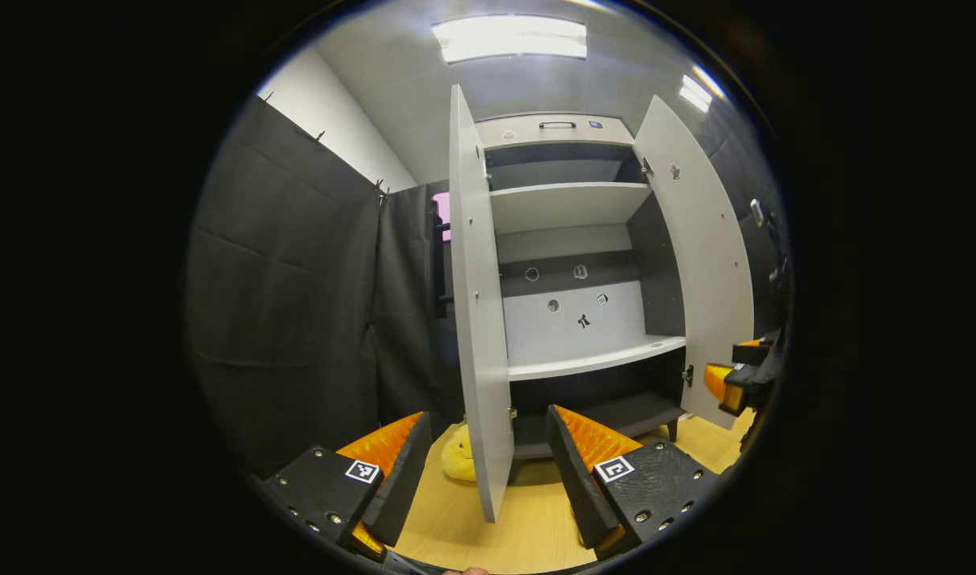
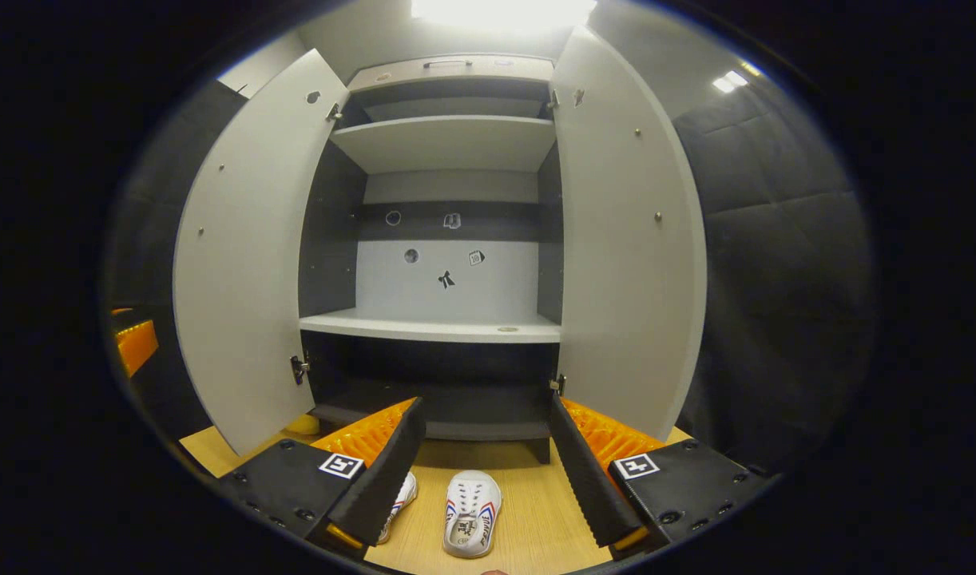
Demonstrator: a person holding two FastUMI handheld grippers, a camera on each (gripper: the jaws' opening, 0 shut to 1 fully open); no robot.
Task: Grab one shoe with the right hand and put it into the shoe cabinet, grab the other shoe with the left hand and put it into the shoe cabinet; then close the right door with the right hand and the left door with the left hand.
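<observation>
2 white shoes lie on wood floor before the flat-doored cabinet; both grippers gape, holding nothing.

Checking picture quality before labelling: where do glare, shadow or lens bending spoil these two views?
Right gripper view: ceiling light blows out to white; bottom shelf sits in deep shadow; door edges bow outward. Left gripper view: ceiling panel glares mildly; left door curves; both stay sharp.
</observation>
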